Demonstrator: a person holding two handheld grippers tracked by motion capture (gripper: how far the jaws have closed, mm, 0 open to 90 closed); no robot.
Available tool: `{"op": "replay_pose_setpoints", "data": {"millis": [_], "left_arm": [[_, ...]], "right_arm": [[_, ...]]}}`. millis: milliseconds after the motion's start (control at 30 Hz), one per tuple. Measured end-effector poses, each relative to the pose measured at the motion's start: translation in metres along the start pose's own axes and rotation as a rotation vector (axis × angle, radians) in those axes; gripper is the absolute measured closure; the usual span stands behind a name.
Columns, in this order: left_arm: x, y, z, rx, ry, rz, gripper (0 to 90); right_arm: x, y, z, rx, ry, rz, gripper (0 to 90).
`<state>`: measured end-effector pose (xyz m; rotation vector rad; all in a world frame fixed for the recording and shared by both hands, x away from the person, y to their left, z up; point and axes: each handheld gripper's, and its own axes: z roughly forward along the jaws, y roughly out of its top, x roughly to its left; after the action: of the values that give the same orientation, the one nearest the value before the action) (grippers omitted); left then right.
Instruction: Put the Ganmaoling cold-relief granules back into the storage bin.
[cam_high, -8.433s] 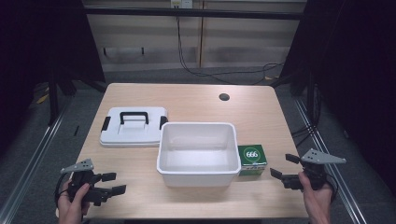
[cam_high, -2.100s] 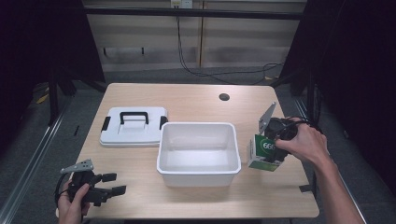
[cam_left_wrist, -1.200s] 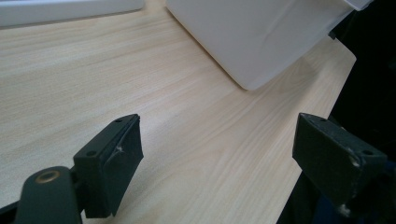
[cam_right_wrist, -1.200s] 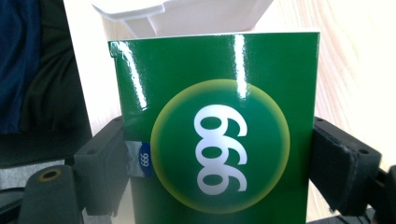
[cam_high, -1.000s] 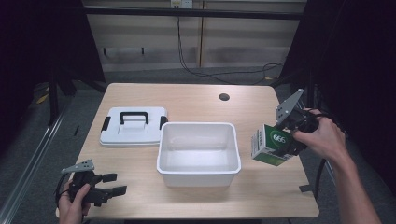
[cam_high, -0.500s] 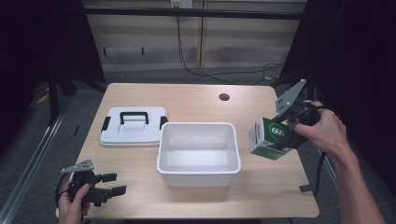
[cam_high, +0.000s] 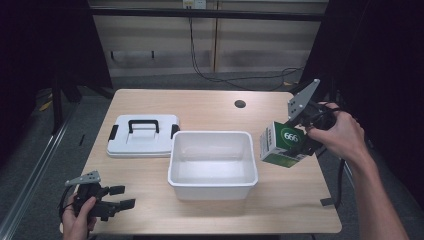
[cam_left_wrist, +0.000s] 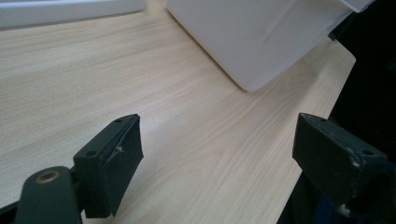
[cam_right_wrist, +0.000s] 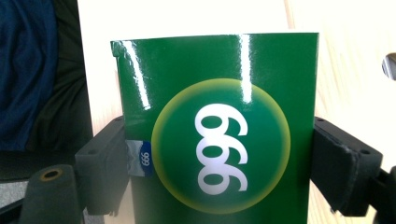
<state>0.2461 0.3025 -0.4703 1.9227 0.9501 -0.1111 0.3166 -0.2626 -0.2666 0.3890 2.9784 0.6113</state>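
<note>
A green box marked 666 (cam_high: 283, 144) hangs tilted in the air just right of the white tub (cam_high: 212, 164), held by my right gripper (cam_high: 300, 136). In the right gripper view the green box (cam_right_wrist: 217, 135) sits squeezed between the two black jaws, which press its left and right sides. My left gripper (cam_high: 122, 196) rests low over the table's front left corner, open, with nothing between its fingers (cam_left_wrist: 112, 161). The left gripper view looks across bare wood toward a corner of the white tub (cam_left_wrist: 261, 37).
A white lid with a black handle (cam_high: 142, 134) lies flat left of the tub. A dark round hole (cam_high: 240, 104) marks the table's far side. The wooden table (cam_high: 295, 200) has bare room at the front right. Dark floor and cables lie beyond.
My right gripper went from the table's front right edge to the green box, shut on it and lifted it up, tilting it. The left gripper has stayed put.
</note>
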Motion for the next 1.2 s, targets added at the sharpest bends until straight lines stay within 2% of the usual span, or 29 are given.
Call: {"op": "replay_pose_setpoints", "data": {"millis": [333,433,633,933,1200], "left_arm": [[0.0,0.0,0.0,0.001,-0.002,0.003,16.0],[0.0,0.0,0.0,-0.001,-0.002,0.001,16.0],[0.0,0.0,0.0,0.001,0.0,0.002,16.0],[0.0,0.0,-0.001,-0.002,-0.002,0.003,16.0],[0.0,0.001,0.0,-0.001,-0.001,0.002,16.0]], "right_arm": [[0.0,0.021,0.001,-0.01,0.014,-0.018,16.1],[0.0,0.027,0.002,0.001,0.035,-0.028,16.1],[0.0,0.044,0.005,-0.024,0.034,-0.047,16.1],[0.002,0.062,0.01,-0.001,0.043,-0.059,16.1],[0.001,0.073,0.015,-0.003,0.045,-0.059,16.1]]}}
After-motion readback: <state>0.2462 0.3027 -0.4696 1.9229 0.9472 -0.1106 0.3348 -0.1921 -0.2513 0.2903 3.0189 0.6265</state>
